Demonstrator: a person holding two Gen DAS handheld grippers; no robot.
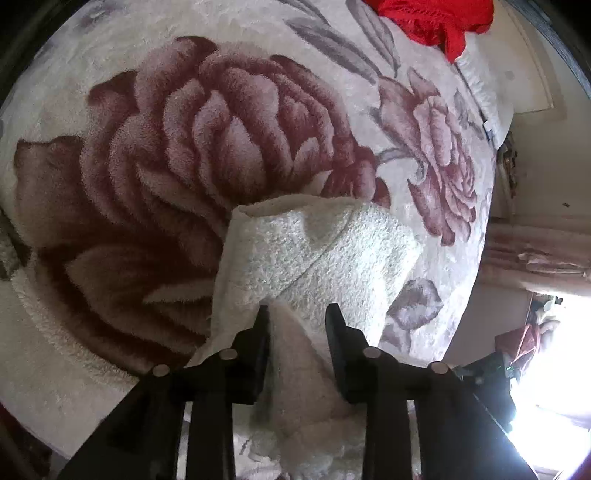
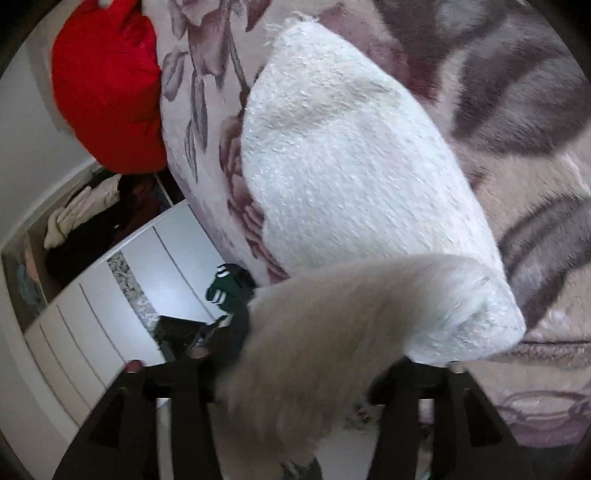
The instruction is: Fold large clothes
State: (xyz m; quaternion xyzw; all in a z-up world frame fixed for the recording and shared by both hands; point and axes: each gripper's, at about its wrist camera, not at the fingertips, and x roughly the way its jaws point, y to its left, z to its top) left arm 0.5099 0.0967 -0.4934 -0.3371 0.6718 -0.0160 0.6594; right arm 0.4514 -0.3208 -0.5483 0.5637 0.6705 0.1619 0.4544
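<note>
I am looking down the left gripper (image 1: 297,314) at a white fluffy garment (image 1: 314,254) that is lying folded on a floral blanket (image 1: 184,147), over the edge of a large dark-red rose print. The left jaws are standing apart. A flap of the white fabric is running up between the two black fingers (image 1: 334,332), lying against the one on the left of the picture and clear of the other, so I am reading no pinch here.

I am watching the same garment (image 2: 351,177) through the right wrist camera as a long white bundle stretching away across the blanket (image 2: 517,110). A blurred end of it is draping over the right gripper (image 2: 310,369) and hiding the fingertips. The jaws are looking widely spread. I cannot tell whether either pad is pressing on the cloth.

A red cloth (image 1: 432,18) is sitting at the blanket's far edge, well apart from the white garment. White cabinet doors (image 2: 122,295) are showing beyond the bed.
</note>
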